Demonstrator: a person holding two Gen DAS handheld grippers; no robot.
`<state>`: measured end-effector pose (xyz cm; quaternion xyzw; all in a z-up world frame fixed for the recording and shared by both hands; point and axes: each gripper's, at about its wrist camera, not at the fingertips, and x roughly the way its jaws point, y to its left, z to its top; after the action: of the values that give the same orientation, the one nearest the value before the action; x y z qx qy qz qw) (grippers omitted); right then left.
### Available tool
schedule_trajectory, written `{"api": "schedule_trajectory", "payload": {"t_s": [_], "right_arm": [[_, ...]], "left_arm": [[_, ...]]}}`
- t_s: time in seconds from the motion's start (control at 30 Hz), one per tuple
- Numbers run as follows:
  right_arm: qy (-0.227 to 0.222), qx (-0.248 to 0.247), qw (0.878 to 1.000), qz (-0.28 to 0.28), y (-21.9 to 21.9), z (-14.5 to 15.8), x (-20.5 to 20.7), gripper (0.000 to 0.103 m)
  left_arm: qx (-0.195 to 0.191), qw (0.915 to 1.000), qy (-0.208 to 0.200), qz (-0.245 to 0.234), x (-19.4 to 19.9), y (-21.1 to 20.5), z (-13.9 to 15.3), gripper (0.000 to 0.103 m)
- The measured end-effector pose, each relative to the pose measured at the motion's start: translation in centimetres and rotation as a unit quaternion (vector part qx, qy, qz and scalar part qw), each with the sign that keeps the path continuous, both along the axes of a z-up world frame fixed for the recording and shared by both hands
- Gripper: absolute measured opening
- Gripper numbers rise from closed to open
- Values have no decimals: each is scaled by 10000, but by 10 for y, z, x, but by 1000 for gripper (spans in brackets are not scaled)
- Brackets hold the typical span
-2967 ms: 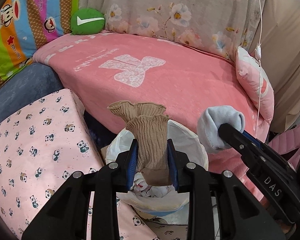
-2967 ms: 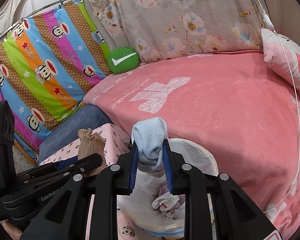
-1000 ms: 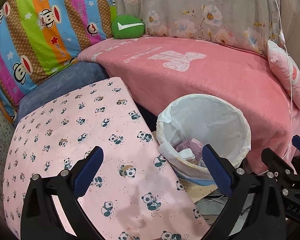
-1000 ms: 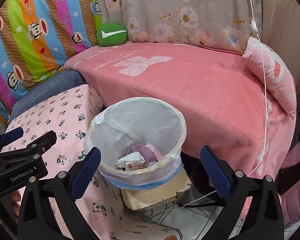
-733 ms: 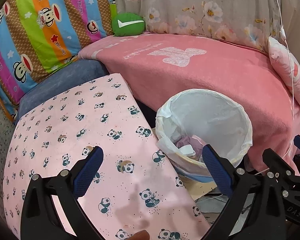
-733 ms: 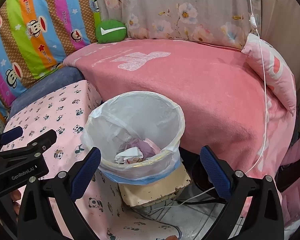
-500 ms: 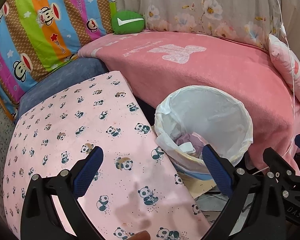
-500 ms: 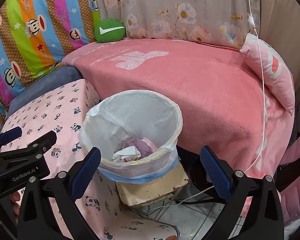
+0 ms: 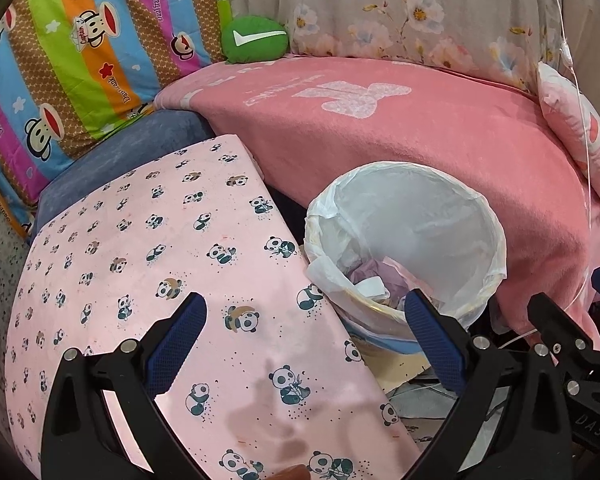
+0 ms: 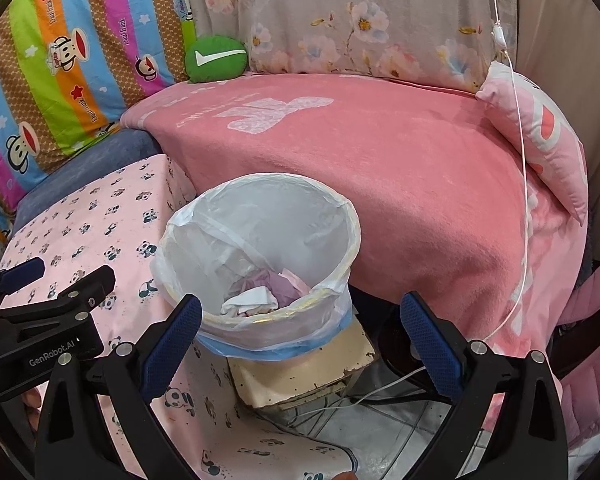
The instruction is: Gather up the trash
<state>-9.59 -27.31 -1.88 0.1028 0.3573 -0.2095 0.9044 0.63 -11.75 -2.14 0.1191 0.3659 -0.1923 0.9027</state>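
Both claws are spread wide and carry nothing: the left claw (image 9: 306, 326) hangs above the panda-print tabletop (image 9: 140, 248), the right claw (image 10: 300, 322) just short of the bin (image 10: 260, 256). The bin stands on a cream block (image 10: 300, 372) wedged between tabletop and bed (image 10: 400, 168), probably so its mouth is within easy reach. Crumpled white and pink trash (image 10: 264, 290) lies at the bottom; from the left claw, the bin is at two o'clock.

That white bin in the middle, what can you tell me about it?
The bin is round, open-topped and upright, lined with a thin translucent white bag folded over its rim, with a blue band showing lower down. At the bottom lie crumpled white and pinkish scraps. It stands on a chipped cream box, squeezed between the panda-print cover and the pink blanket. Neither tool touches it.
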Motion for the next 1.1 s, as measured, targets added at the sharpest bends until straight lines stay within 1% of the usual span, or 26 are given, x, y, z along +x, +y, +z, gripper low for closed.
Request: {"api": "schedule_trajectory", "payload": {"t_s": [0.5, 0.97, 1.1], "right_arm": [[99, -8, 10000, -5, 0, -7, -1, 98], [180, 29, 9998, -26, -2, -15, -3, 98], [205, 35, 9998, -45, -4, -17, -3, 98]], "left_arm": [[45, 10000, 72, -11, -4, -5, -7, 95], [112, 9995, 283, -6, -4, -7, -17, 95], [108, 9996, 258, 4, -5, -8, -17, 95]]}}
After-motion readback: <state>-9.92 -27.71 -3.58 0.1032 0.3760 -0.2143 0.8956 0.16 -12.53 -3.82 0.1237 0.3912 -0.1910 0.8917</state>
